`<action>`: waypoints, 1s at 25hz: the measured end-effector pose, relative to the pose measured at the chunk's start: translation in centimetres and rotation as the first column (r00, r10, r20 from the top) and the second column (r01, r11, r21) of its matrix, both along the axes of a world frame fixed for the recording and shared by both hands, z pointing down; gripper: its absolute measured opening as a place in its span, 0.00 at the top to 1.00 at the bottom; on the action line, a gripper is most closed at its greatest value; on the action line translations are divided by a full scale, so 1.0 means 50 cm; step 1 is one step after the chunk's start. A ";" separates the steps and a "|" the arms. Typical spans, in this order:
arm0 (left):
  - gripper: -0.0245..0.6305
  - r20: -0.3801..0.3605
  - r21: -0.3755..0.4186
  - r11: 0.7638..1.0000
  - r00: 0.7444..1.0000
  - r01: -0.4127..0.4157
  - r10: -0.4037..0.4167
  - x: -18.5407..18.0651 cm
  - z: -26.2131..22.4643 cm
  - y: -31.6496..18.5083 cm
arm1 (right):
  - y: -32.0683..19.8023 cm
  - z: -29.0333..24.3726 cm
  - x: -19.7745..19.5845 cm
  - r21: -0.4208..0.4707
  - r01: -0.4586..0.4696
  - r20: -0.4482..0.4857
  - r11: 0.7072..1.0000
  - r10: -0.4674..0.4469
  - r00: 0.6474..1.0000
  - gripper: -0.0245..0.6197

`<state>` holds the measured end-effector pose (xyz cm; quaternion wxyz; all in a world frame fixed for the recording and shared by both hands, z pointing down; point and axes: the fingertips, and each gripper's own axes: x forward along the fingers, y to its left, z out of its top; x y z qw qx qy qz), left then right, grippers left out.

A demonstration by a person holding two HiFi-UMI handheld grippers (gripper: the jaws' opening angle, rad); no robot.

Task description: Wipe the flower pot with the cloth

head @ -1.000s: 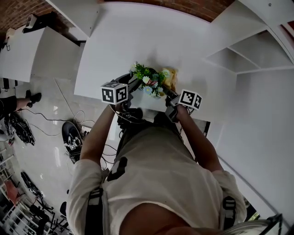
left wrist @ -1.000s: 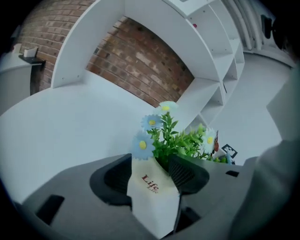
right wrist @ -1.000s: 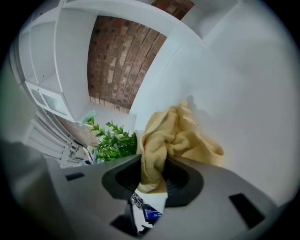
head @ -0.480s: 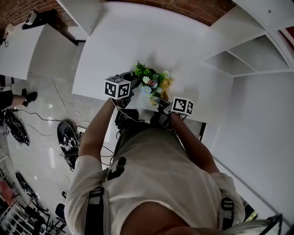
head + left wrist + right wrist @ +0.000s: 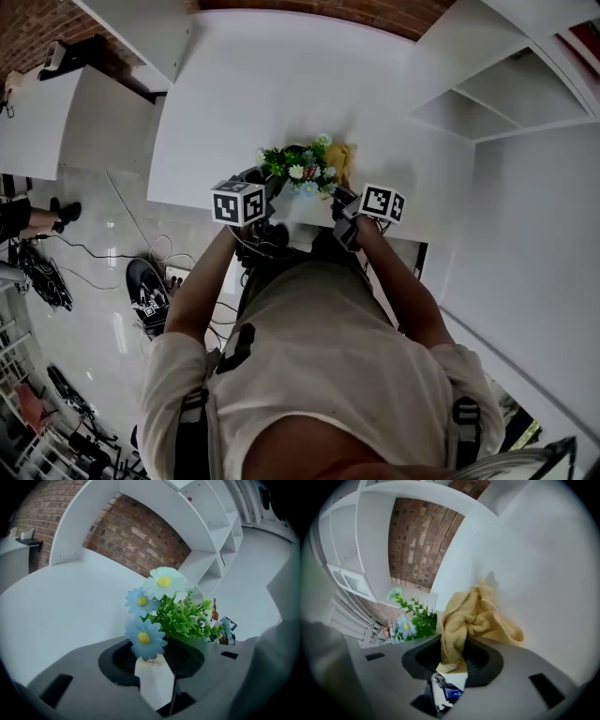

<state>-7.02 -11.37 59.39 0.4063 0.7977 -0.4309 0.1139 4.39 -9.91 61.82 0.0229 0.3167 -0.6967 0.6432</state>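
A small white flower pot (image 5: 154,684) with blue and white daisies and green leaves (image 5: 298,167) stands near the front edge of the white table (image 5: 281,84). My left gripper (image 5: 157,667) has the pot between its jaws; they closed in on it and have just eased a little, and the pads still press on it. In the head view the left gripper (image 5: 267,187) is at the pot's left. My right gripper (image 5: 452,660) is shut on a crumpled yellow cloth (image 5: 468,616); in the head view it (image 5: 342,202) holds the cloth (image 5: 340,157) against the plant's right side.
White curved shelves (image 5: 506,94) rise at the right and a brick wall (image 5: 136,536) stands behind the table. To the left, below the table edge, is a glossy floor with cables and gear (image 5: 145,281). The person's torso (image 5: 319,356) fills the near foreground.
The left gripper's jaws have come in round the pot. The right gripper drew back toward the person half a second ago, then returned beside the plant with the cloth.
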 end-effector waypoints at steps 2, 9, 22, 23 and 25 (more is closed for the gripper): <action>0.57 -0.013 0.027 0.999 0.999 -0.033 0.034 0.012 -0.008 0.011 | -0.011 0.001 0.011 0.004 -0.021 -0.002 1.000 0.021 1.000 0.77; 0.47 -0.038 0.171 0.959 0.971 -0.226 0.236 -0.023 -0.085 -0.034 | -0.035 -0.066 0.041 0.081 -0.063 0.071 0.995 0.057 0.996 0.77; 0.46 -0.159 0.085 0.933 0.919 -0.351 0.360 0.042 -0.051 -0.035 | 0.105 0.020 -0.033 0.045 0.202 -0.057 0.978 -0.199 0.978 0.77; 0.46 -0.172 0.082 0.939 0.923 -0.335 0.344 0.041 -0.048 -0.032 | 0.117 0.023 -0.043 0.040 0.216 -0.047 0.976 -0.214 0.976 0.77; 0.46 -0.183 0.076 0.947 0.929 -0.313 0.322 0.039 -0.043 -0.028 | 0.128 0.024 -0.058 0.029 0.221 -0.020 0.975 -0.220 0.975 0.77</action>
